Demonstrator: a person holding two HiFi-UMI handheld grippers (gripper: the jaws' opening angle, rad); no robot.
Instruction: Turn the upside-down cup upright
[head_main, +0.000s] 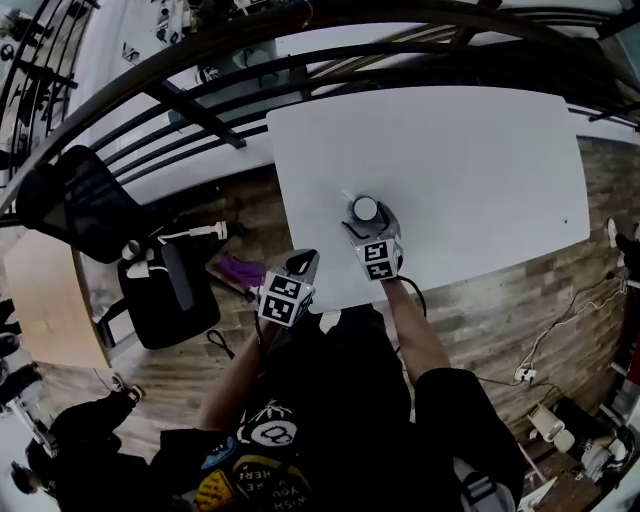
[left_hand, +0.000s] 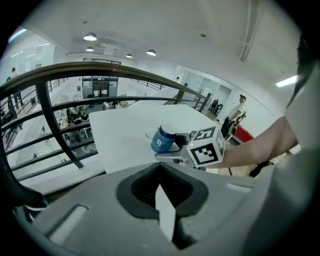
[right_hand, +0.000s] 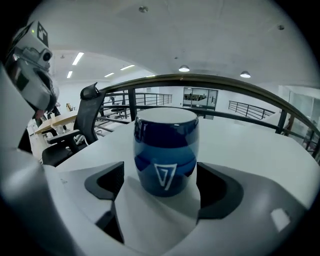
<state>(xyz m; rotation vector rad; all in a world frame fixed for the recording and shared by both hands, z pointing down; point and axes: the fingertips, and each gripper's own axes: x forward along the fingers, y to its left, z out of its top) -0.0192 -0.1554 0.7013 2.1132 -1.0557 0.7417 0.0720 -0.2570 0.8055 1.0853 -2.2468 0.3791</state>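
A dark blue cup (head_main: 365, 210) stands upside down near the front edge of the white table (head_main: 460, 150), its white base facing up. In the right gripper view the cup (right_hand: 166, 150) fills the gap between the jaws of my right gripper (right_hand: 162, 192). The jaws are wide open, and each dark pad stands a little off the cup's sides. From the left gripper view the cup (left_hand: 163, 139) shows a white handle on its left, with the right gripper (left_hand: 177, 154) reaching round it. My left gripper (left_hand: 162, 197) is shut and empty, hanging off the table's front left corner (head_main: 303, 265).
A black office chair (head_main: 150, 290) stands on the wooden floor left of the table. A dark metal railing (head_main: 200, 110) runs behind the table. A purple object (head_main: 240, 270) lies on the floor by the chair, and cables (head_main: 560, 330) trail at the right.
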